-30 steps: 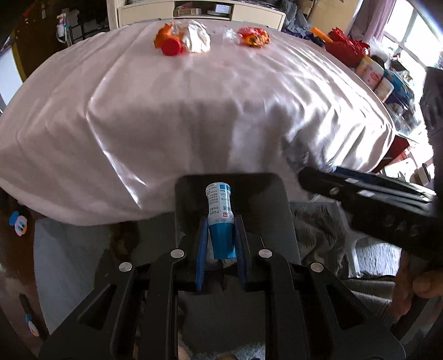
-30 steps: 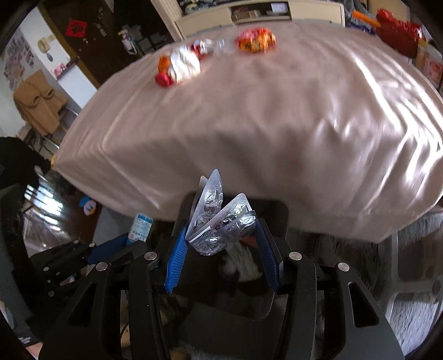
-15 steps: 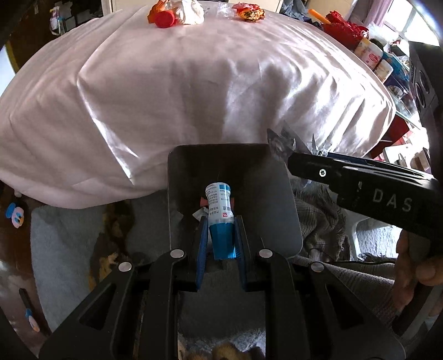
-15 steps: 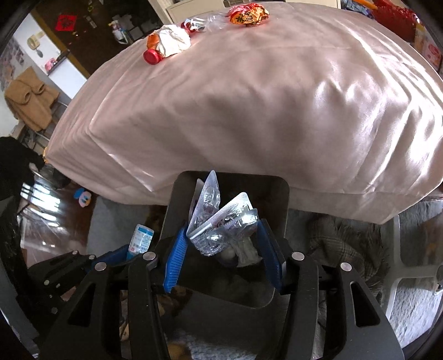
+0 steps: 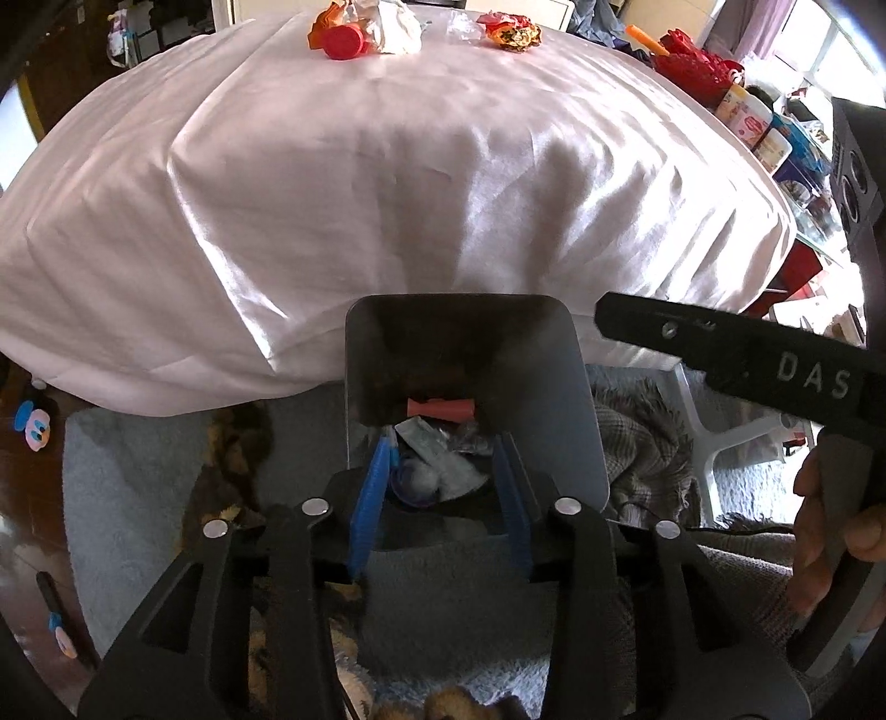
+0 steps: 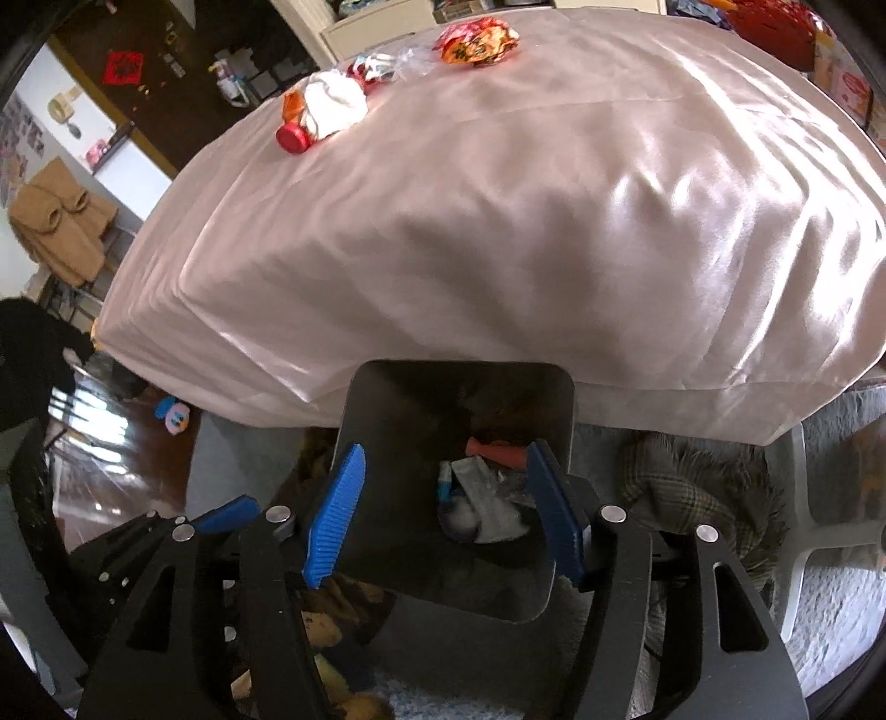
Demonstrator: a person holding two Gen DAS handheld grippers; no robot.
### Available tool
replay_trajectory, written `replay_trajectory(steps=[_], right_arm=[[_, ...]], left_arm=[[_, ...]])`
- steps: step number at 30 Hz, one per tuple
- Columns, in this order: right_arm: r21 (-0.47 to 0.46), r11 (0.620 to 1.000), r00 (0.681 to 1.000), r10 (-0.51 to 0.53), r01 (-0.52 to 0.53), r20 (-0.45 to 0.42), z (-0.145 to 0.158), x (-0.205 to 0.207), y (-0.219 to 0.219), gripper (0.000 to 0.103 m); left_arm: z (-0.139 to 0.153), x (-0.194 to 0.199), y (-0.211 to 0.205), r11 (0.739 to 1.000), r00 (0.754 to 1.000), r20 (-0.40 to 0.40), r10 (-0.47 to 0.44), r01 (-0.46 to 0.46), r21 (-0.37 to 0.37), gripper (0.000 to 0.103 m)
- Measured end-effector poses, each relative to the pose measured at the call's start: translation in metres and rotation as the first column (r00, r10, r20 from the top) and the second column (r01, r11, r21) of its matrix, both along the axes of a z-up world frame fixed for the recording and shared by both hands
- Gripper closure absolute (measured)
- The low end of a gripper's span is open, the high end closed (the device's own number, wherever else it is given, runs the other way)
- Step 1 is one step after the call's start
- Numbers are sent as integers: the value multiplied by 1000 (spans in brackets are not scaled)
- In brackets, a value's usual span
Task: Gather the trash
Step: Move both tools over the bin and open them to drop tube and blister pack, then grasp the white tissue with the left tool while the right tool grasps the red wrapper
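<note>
A dark grey trash bin [image 5: 581, 421] [image 6: 387, 443] stands on the floor below the table's front edge. Inside lie a red tube [image 5: 440, 409] [image 6: 498, 451], the blue-and-white tube [image 6: 446, 482] and silver blister packs [image 5: 437, 443] [image 6: 487, 498]. My left gripper [image 5: 440, 482] is open and empty over the bin. My right gripper [image 6: 443, 509] is open and empty over the bin. On the far side of the table lie a red cap with crumpled white paper [image 5: 365, 33] [image 6: 321, 111] and an orange wrapper [image 5: 509, 33] [image 6: 476, 39].
A pink cloth covers the table [image 5: 387, 166] [image 6: 526, 221]. Red basket and jars [image 5: 742, 99] stand at the right. A plaid blanket [image 5: 642, 443] [image 6: 692, 487] and white chair legs [image 5: 720, 437] are right of the bin. A pale rug [image 5: 122, 498] lies under it.
Both grippers have opened. The blue-and-white tube dropped from the left one and the blister packs from the right one into the bin.
</note>
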State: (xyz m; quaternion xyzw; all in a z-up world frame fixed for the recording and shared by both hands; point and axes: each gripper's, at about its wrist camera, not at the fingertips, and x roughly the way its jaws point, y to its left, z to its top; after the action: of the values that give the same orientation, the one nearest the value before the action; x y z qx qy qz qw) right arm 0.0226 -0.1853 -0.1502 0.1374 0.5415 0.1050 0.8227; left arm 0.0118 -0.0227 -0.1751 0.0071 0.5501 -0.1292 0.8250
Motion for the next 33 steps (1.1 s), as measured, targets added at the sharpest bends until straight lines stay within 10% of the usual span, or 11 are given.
replay_trajectory(steps=[11, 33], right_arm=[[21, 994, 984, -108, 106, 144, 37, 6, -27, 34], [0, 984, 957, -174, 179, 234, 73, 140, -58, 34]], left_arm=[[26, 15, 14, 998, 996, 68, 57, -56, -8, 48], [79, 151, 31, 997, 978, 192, 81, -79, -17, 47]])
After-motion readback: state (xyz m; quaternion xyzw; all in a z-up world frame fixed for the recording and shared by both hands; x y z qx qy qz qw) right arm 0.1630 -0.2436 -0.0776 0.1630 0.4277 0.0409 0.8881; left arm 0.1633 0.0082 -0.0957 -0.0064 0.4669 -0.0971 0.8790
